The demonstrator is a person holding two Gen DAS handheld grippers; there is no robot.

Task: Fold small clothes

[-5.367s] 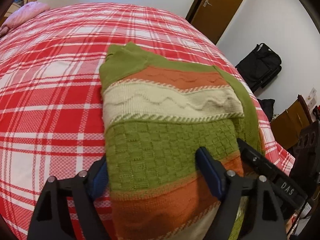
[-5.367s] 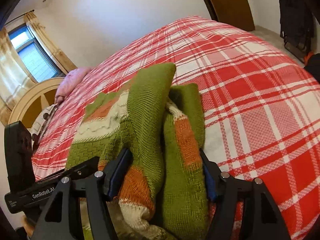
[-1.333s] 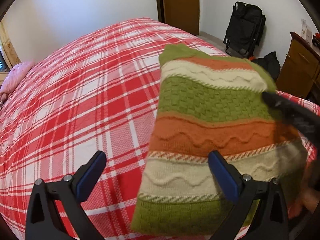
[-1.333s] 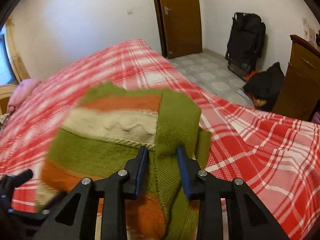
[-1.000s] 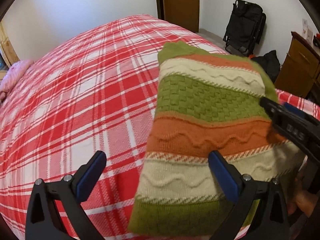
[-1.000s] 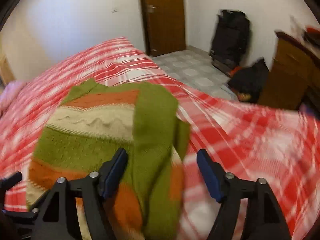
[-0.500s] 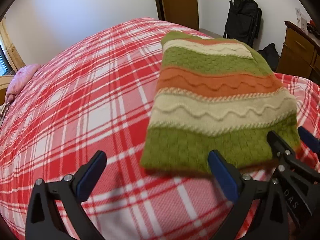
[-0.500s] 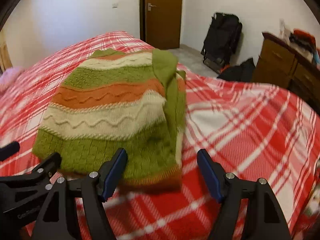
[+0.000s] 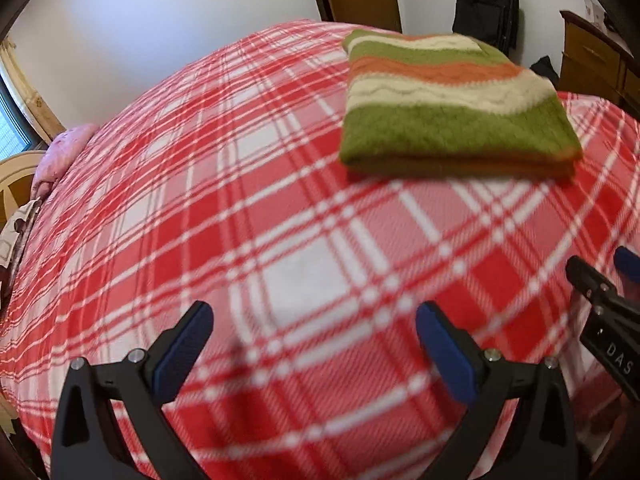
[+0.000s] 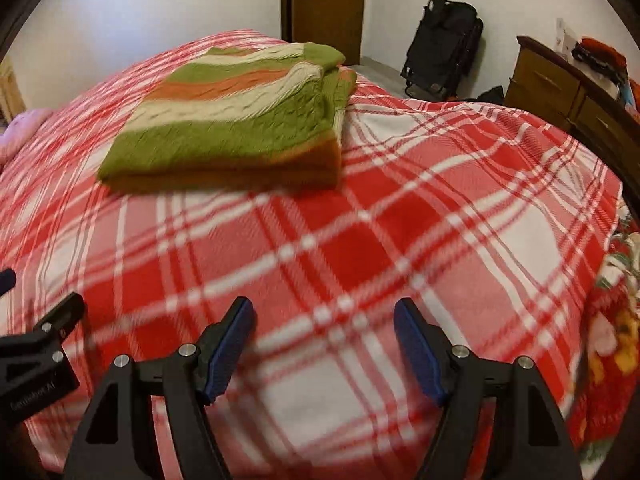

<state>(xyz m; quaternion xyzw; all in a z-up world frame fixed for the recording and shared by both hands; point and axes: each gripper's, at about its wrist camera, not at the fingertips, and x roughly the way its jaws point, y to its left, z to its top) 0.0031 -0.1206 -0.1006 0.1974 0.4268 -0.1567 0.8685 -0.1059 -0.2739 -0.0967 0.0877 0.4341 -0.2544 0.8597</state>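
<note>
A folded knitted sweater (image 9: 448, 100) with green, orange and cream stripes lies flat on the red plaid bedspread (image 9: 280, 240), far from both grippers. It also shows upper left in the right wrist view as the sweater (image 10: 240, 120). My left gripper (image 9: 314, 340) is open above bare bedspread with nothing between its blue pads. My right gripper (image 10: 324, 340) is open too, empty, over the plaid (image 10: 360, 260). Each gripper's side shows at the edge of the other's view.
A brown door (image 10: 326, 0) and a black bag (image 10: 444, 48) stand beyond the bed. A wooden dresser (image 10: 568, 88) is at the right. A pink pillow (image 9: 64, 148) lies at the far left of the bed, near a window.
The right gripper let go of the sweater about a second ago. Both grippers then drew back from it, so the sweater now lies farther away on the bed.
</note>
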